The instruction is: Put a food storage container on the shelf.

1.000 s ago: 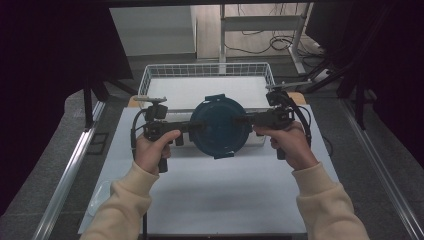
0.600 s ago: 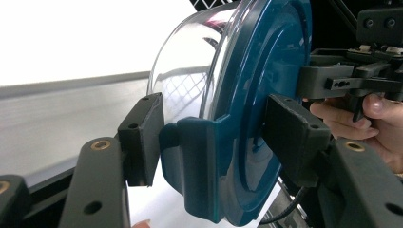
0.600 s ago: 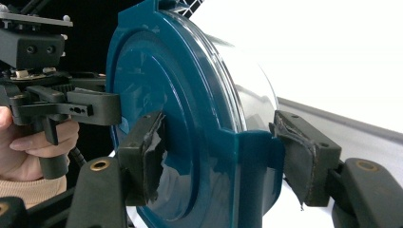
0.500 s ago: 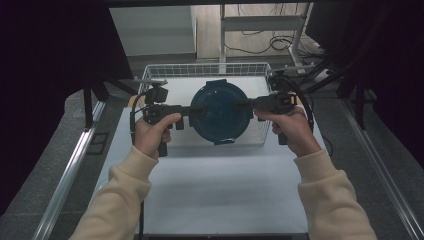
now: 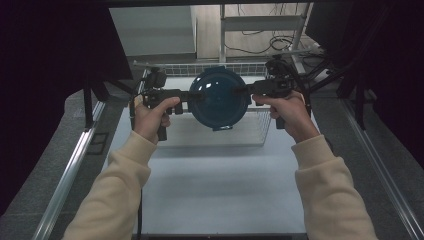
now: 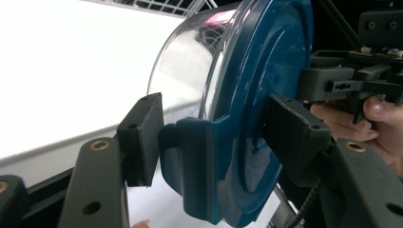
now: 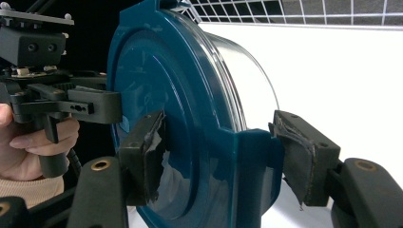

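Observation:
A round container with a dark blue lid and a clear bowl [image 5: 218, 97] hangs in the air, turned on its side, over the wire basket. My left gripper [image 5: 192, 95] clamps its left edge and my right gripper [image 5: 245, 90] its right edge. In the left gripper view the pads [image 6: 142, 137] press on a blue latch tab and the lid [image 6: 266, 71], with my left gripper [image 6: 218, 137] shut across them. The right gripper view has my right gripper [image 7: 218, 156] pinching the opposite latch of the container [image 7: 180, 95], and the other gripper [image 7: 71, 107] behind it.
A white wire basket [image 5: 215, 136] stands on the white table [image 5: 215, 185] right under the container. Metal rails run along both table sides. Cables and a shelf frame lie beyond the basket at the back.
Both hands have carried the container up and away from the person, from over the table's middle to above the basket. The grips have not changed.

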The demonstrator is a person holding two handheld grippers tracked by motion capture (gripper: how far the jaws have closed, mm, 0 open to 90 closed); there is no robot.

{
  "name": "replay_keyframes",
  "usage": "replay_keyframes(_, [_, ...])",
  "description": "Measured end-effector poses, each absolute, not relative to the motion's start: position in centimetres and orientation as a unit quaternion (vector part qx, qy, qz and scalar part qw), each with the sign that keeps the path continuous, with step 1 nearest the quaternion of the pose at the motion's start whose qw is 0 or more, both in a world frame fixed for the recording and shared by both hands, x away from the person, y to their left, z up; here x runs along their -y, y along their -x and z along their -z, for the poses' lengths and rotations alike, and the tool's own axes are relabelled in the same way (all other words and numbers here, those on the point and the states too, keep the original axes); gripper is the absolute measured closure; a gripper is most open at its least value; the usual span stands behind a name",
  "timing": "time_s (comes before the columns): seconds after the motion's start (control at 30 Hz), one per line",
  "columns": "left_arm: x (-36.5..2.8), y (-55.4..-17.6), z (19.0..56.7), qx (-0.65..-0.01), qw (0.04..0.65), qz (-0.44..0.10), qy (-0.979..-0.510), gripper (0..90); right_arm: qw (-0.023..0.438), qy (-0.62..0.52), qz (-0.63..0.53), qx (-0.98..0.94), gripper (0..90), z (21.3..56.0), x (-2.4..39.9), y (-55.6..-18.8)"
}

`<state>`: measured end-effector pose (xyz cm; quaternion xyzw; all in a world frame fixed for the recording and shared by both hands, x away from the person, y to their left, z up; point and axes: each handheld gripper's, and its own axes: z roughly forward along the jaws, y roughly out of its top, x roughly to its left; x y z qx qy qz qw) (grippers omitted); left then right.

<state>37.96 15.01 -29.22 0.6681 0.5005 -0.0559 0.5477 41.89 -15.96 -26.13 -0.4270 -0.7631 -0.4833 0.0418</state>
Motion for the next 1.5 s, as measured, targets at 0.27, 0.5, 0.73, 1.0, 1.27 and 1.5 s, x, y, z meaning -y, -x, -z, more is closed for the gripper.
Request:
replay_keyframes(0.27, [-14.9, -39.4, 28.7, -0.507, 0.542, 0.058, -0.668, 39.2, 0.048, 0.433, 0.483, 0.760, 36.8, 25.8, 16.0, -43.4])
replay_keyframes(0.5, [-15.2, -41.1, 28.8, -0.517, 0.541, 0.061, -0.660, 38.9, 0.058, 0.438, 0.476, 0.761, 36.9, 26.0, 15.7, -45.2])
replay_keyframes(0.73, [-16.1, -42.6, 28.6, -0.523, 0.546, 0.060, -0.652, 38.9, 0.058, 0.437, 0.475, 0.762, 36.9, 25.4, 14.7, -47.1])
replay_keyframes(1.0, [-16.8, -43.7, 29.0, -0.532, 0.540, 0.060, -0.649, 39.0, 0.076, 0.440, 0.480, 0.755, 37.0, 26.4, 14.2, -48.6])
replay_keyframes(1.27, [-17.4, -45.2, 30.6, -0.549, 0.532, 0.073, -0.640, 39.1, 0.096, 0.451, 0.468, 0.754, 37.0, 28.1, 13.6, -50.3])
replay_keyframes(1.5, [-17.8, -46.9, 32.2, -0.575, 0.547, 0.093, -0.601, 39.6, 0.120, 0.488, 0.472, 0.724, 35.5, 29.7, 13.4, -52.0])
